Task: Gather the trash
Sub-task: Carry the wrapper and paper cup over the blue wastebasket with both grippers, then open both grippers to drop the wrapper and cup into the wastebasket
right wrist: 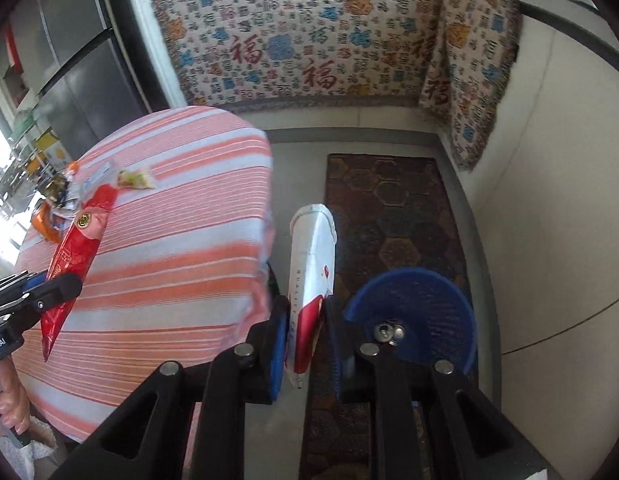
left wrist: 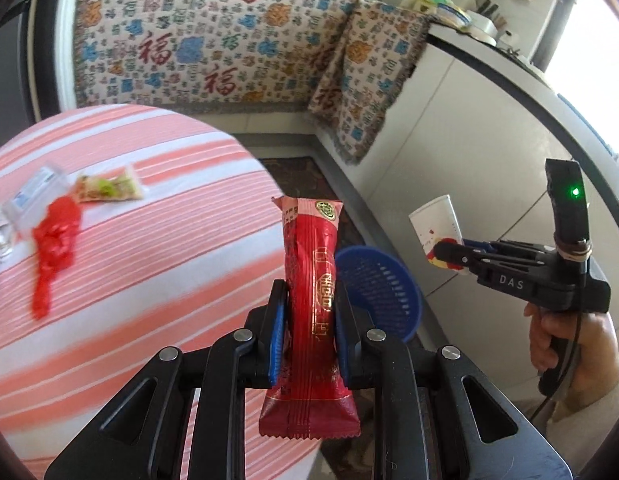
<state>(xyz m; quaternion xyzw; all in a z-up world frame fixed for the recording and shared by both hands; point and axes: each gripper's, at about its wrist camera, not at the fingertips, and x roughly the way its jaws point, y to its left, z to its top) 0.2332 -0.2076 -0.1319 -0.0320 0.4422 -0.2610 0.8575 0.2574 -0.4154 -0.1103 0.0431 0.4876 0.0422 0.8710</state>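
My left gripper (left wrist: 311, 300) is shut on a red snack wrapper (left wrist: 311, 320) and holds it upright past the table's edge; the wrapper also shows in the right wrist view (right wrist: 73, 256). My right gripper (right wrist: 305, 312) is shut on a flattened white paper cup (right wrist: 313, 264), seen too in the left wrist view (left wrist: 435, 228). A blue mesh basket (right wrist: 437, 292) stands on the floor, below and right of the cup, with a metal can (right wrist: 389, 334) inside. It also shows behind the wrapper in the left wrist view (left wrist: 383, 284).
A round table with a striped pink cloth (left wrist: 149, 248) carries a crumpled red wrapper (left wrist: 55, 244), a green-yellow packet (left wrist: 109, 188), a clear plastic piece (left wrist: 33, 196) and more trash at its far left. A patterned mat (right wrist: 389, 216) lies on the floor. Cloth-covered cabinets (left wrist: 213, 40) stand behind.
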